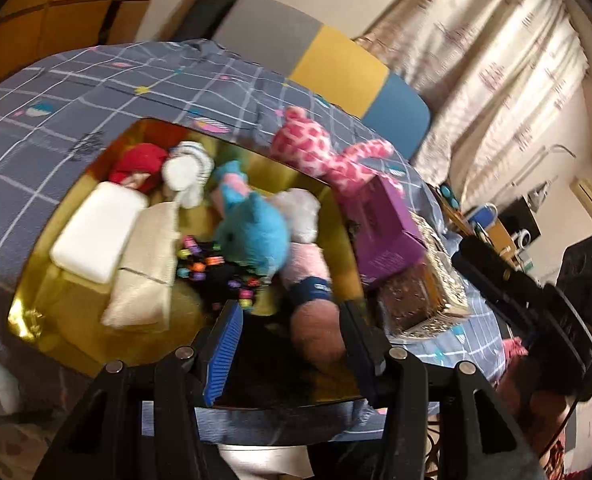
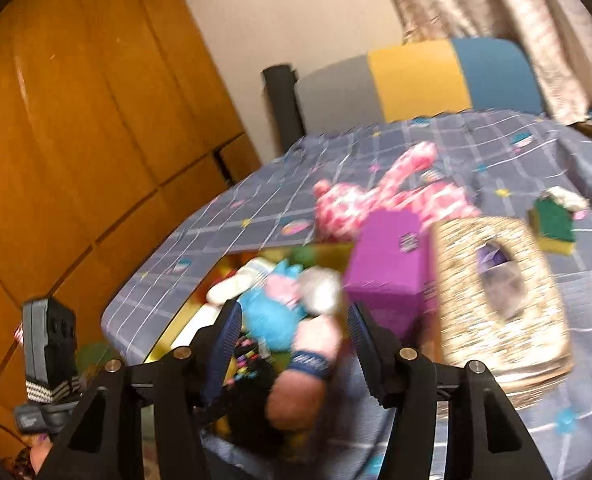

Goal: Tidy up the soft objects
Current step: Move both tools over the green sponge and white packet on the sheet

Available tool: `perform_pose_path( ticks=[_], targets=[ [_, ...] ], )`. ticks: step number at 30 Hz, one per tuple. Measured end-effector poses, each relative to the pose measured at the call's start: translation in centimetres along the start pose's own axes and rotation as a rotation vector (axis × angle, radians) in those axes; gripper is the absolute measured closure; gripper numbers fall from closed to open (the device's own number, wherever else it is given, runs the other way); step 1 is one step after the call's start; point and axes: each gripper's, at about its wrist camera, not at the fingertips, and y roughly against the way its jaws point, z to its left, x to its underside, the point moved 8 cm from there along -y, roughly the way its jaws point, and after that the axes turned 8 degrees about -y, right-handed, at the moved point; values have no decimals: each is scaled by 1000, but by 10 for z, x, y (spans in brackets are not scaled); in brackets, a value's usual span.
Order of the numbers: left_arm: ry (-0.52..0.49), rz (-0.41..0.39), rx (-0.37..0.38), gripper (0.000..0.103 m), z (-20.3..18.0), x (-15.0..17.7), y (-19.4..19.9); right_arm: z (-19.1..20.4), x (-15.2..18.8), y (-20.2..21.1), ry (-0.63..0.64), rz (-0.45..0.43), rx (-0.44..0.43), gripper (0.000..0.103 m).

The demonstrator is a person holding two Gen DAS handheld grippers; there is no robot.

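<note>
soft toys (image 1: 252, 232) mostly sit packed in the gold tray (image 1: 32, 320) on the bed; i judge the job well along. pink spotted plush (image 1: 328, 152) lies outside by the far rim. my left gripper (image 1: 292, 320) and right gripper (image 2: 294, 328) hang released, grasping nothing.

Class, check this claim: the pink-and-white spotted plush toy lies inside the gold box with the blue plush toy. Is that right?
Not quite. The pink-and-white spotted plush toy lies outside the gold box, on the bedspread at its far rim, by the purple box. The blue plush toy is inside. The left wrist view shows this.
</note>
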Motion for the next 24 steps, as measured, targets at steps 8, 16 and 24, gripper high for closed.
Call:
perform_pose_path(
  ticks=[8, 16, 24],
  targets=[
    [-69, 26, 59, 52, -45, -8, -15, -77, -34, 38, -61, -104, 193, 46],
    [-139, 73, 111, 52, -94, -9, -32, -174, -43, 64, -154, -105, 401, 46],
    [-240, 119, 161, 52, -151, -10, -48, -249, -39, 69, -180, -71, 534, 46]
  ],
)
